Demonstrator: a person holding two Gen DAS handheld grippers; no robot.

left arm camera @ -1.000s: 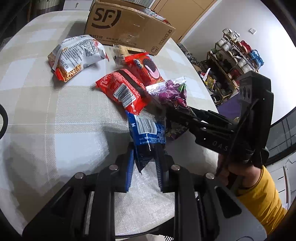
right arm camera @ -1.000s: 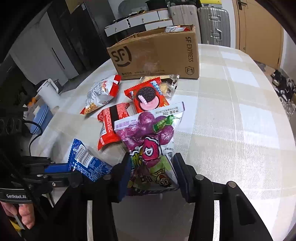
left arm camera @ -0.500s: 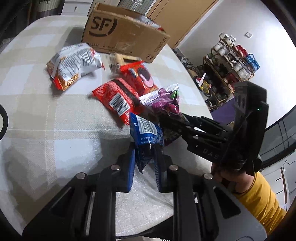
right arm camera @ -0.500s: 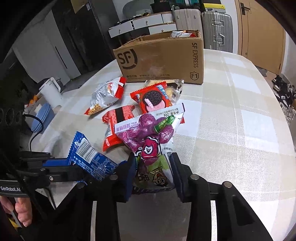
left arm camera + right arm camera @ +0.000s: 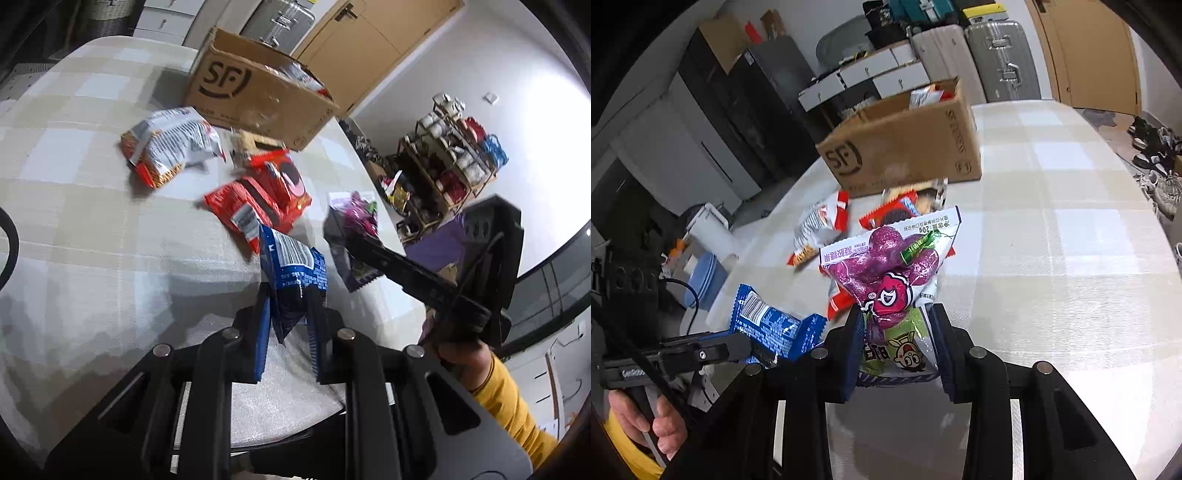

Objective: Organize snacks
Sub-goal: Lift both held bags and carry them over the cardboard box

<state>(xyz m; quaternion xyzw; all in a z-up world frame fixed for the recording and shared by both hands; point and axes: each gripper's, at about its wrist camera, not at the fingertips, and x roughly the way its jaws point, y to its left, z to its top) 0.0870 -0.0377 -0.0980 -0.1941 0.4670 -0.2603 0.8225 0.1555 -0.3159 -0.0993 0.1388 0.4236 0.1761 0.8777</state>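
Carry step, both tongs loaded: left gripper (image 5: 288, 314) is pinching the blue snack packet (image 5: 293, 267) at lower centre, right gripper (image 5: 895, 343) is pinching the purple candy bag (image 5: 890, 266), both needing transport to the cardboard box (image 5: 905, 147) at upper centre.

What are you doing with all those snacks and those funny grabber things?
A person is tidying snacks with a grabber in each hand. The left gripper is shut on a blue packet, and the right gripper is shut on a purple candy bag. Both are held above the table. More packets lie there: a red cookie pack and a silver chip bag, in front of the open cardboard box.
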